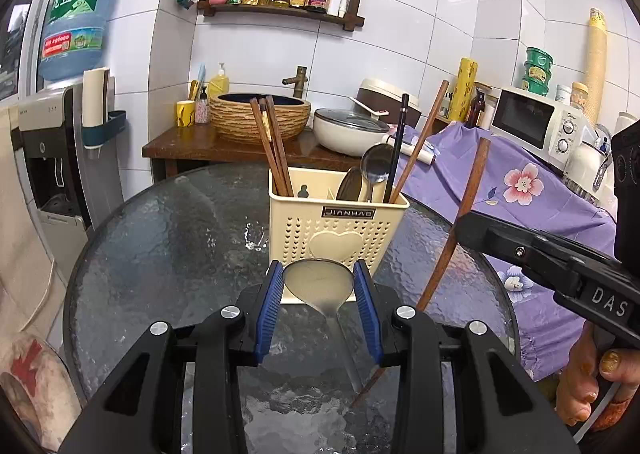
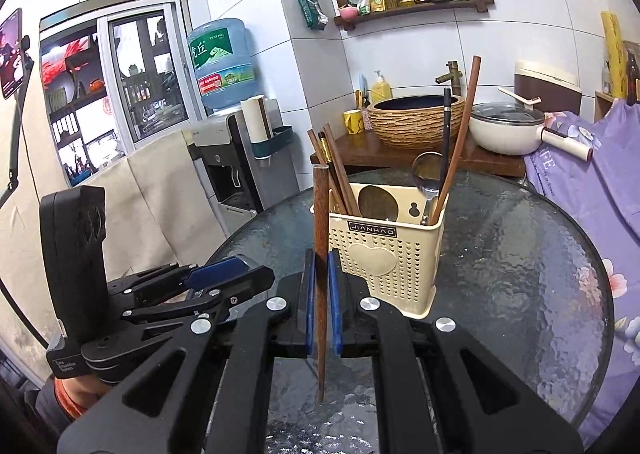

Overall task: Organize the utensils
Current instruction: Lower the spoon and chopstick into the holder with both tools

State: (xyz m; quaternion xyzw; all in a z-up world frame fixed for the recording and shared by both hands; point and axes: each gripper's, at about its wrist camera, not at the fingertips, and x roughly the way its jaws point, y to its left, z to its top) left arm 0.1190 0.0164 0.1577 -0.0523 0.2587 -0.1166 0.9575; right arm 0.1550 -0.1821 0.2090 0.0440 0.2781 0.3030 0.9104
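Standing near the middle of the round glass bench (image 1: 160, 238), the cream utensil holder (image 1: 340, 238) was divided into compartments. Its left compartment held three wooden chopsticks (image 1: 272, 149). Its right side held one metal ladle (image 1: 376, 169), one black chopstick (image 1: 398, 145), one brown chopstick (image 1: 420, 145) and one flat brown disc-shaped piece that could not be identified. The left hand-held gripper (image 1: 318, 290) was set fairly wide, its blue pads on either side of the bowl of a metal spoon (image 1: 320, 286) just in front of the holder; contact could not be confirmed. The right hand-held gripper (image 2: 318, 294) was closed narrowly on one long wooden chopstick (image 2: 320, 221), held nearly upright just left of the holder. Open glass remained on the bench's left and right, out to its rim.
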